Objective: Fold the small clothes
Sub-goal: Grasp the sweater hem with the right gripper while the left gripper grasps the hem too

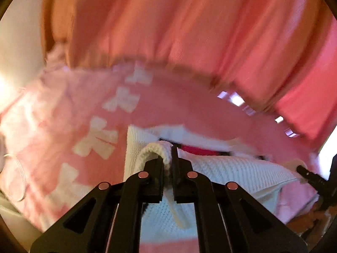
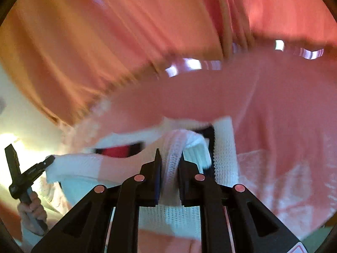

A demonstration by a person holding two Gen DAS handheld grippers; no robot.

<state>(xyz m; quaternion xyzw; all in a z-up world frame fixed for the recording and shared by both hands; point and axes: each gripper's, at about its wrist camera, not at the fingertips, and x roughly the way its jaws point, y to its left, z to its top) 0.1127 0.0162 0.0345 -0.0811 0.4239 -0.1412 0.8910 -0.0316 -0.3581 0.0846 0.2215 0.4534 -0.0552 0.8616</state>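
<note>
Both grippers are closed on the white knit garment: left gripper (image 1: 167, 158) pinches its ribbed edge, right gripper (image 2: 169, 160) another fold. This white knit garment (image 1: 231, 172) lies over a pink blanket (image 1: 168, 109), curtain (image 1: 189, 25) at 12 o'clock.

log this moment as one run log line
left gripper: shut on white knit garment | right gripper: shut on same | over pink bedding

Left wrist view: looks forward along the left hand-held gripper (image 1: 167, 160), very close to the white knit garment (image 1: 221, 168); pink curtain (image 1: 189, 21) at 12 o'clock.
Right wrist view: same closeness, facing the same curtain.
Shared: garment, curtain, pink blanket (image 1: 63, 116); each shows the other gripper, at 3 and 9 o'clock.
</note>
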